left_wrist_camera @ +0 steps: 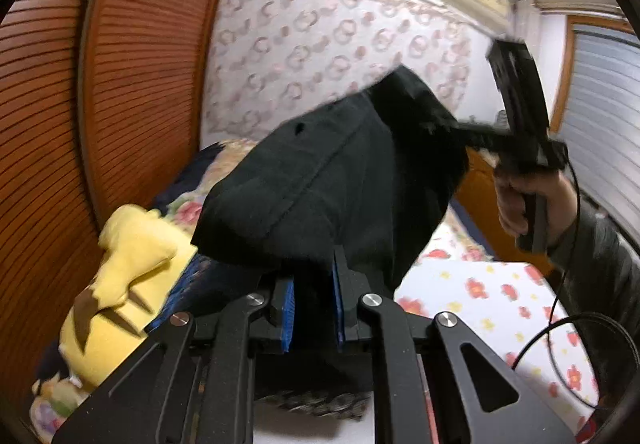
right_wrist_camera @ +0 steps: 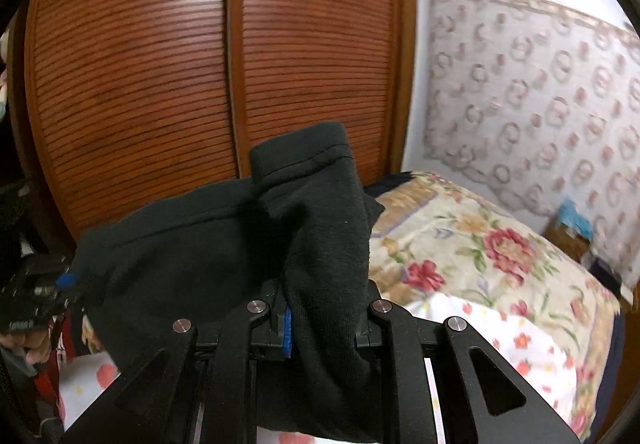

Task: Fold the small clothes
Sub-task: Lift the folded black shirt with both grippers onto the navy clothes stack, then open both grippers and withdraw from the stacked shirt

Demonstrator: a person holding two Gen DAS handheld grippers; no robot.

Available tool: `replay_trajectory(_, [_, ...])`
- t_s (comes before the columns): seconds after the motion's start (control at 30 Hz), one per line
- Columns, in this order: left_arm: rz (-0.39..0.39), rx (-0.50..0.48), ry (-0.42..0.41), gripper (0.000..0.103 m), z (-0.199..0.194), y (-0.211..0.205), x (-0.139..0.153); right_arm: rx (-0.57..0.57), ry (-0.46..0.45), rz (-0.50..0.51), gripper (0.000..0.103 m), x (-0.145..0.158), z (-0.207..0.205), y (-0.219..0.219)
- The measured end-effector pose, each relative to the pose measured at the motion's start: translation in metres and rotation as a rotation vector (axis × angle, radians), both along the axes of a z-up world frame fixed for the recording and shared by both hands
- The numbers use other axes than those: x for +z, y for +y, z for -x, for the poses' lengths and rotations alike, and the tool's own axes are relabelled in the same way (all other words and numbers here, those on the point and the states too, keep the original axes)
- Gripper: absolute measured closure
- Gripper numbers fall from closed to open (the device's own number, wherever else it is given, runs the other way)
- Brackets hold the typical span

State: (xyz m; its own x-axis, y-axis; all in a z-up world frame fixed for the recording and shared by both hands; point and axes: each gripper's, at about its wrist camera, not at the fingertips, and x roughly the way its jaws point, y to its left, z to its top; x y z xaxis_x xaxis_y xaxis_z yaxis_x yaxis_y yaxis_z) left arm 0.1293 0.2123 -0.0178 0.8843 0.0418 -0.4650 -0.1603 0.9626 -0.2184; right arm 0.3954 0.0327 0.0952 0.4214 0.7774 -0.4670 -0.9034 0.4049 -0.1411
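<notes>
Garment: a small dark, almost black knit piece of clothing (left_wrist_camera: 332, 180) with a stitched hem, held up in the air between the two grippers, above the near end of the bed and clear of it.
Spread: the cloth hangs bunched and creased, not flat; in the right wrist view a hemmed corner (right_wrist_camera: 304, 156) sticks up past the fingers.
Risk, slipping: each hold looks to be on only a narrow strip of edge, so a quick swing or pull could drag the fabric out of one clamp and drop that side.
Risk, bad fold: if the cloth is laid down while still twisted, the creases would likely be trapped in the fold.
Risk, snagging: the black cable (left_wrist_camera: 560, 308) looping by the person's sleeve could catch the hanging cloth.
Left gripper (left_wrist_camera: 316, 276): nearly closed, blue pads (left_wrist_camera: 289, 308) pinching the garment's lower edge.
Right gripper (right_wrist_camera: 324, 308): nearly closed, fabric draped over and clamped between its fingers.
Bed: white sheet with red flowers (left_wrist_camera: 500, 296), with a floral quilt (right_wrist_camera: 480, 244) at the far end.
Beside the bed: a yellow plush toy (left_wrist_camera: 120, 284) at its left edge, by the brown slatted wardrobe doors (right_wrist_camera: 200, 64).
</notes>
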Motion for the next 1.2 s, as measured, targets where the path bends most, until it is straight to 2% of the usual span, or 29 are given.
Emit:
replay_trajectory(0.07, [0.008, 0.034, 0.038, 0.087, -0.003, 0.009, -0.015, 0.031, 0.0, 0.027, 0.083, -0.005, -0.012, 0.022])
replay_trajectory(0.13, [0.019, 0.051, 0.079, 0.087, -0.005, 0.02, -0.028, 0.035, -0.009, 0.067, 0.078, -0.015, -0.021, 0.047])
replay_trajectory(0.23, [0.015, 0.064, 0.111, 0.086, -0.005, 0.019, -0.038, -0.031, 0.037, 0.103, 0.063, -0.021, -0.043, 0.068])
replay_trajectory(0.33, [-0.02, 0.073, 0.116, 0.078, 0.001, 0.014, -0.04, -0.106, 0.047, 0.055, 0.051, -0.016, -0.058, 0.069])
replay_trajectory(0.4, [-0.031, 0.068, 0.101, 0.053, 0.006, 0.014, -0.038, -0.126, 0.036, 0.026, 0.051, -0.014, -0.059, 0.058])
replay_trajectory(0.43, [-0.032, 0.063, 0.094, 0.049, 0.011, 0.012, -0.038, -0.132, 0.031, 0.016, 0.051, -0.014, -0.06, 0.051])
replay_trajectory(0.5, [-0.046, 0.059, 0.079, 0.023, 0.016, 0.011, -0.036, -0.142, 0.029, -0.012, 0.051, -0.015, -0.052, 0.041])
replay_trajectory(0.53, [-0.058, 0.057, 0.064, 0.021, 0.019, 0.009, -0.035, -0.138, 0.04, -0.02, 0.051, -0.017, -0.052, 0.034])
replay_trajectory(0.67, [-0.102, 0.041, 0.044, 0.013, 0.028, 0.001, -0.025, -0.178, 0.058, -0.024, 0.051, -0.03, -0.035, 0.017])
replay_trajectory(0.83, [-0.14, 0.013, 0.02, 0.013, 0.032, -0.015, -0.017, -0.246, 0.089, -0.052, 0.051, -0.043, 0.006, -0.023])
replay_trajectory(1.1, [-0.166, -0.082, 0.0, 0.013, 0.041, -0.061, -0.009, -0.371, 0.066, -0.097, 0.051, -0.048, 0.095, -0.068])
replay_trajectory(1.2, [-0.168, -0.112, -0.005, 0.013, 0.045, -0.079, -0.008, -0.395, 0.065, -0.122, 0.042, -0.051, 0.142, -0.087])
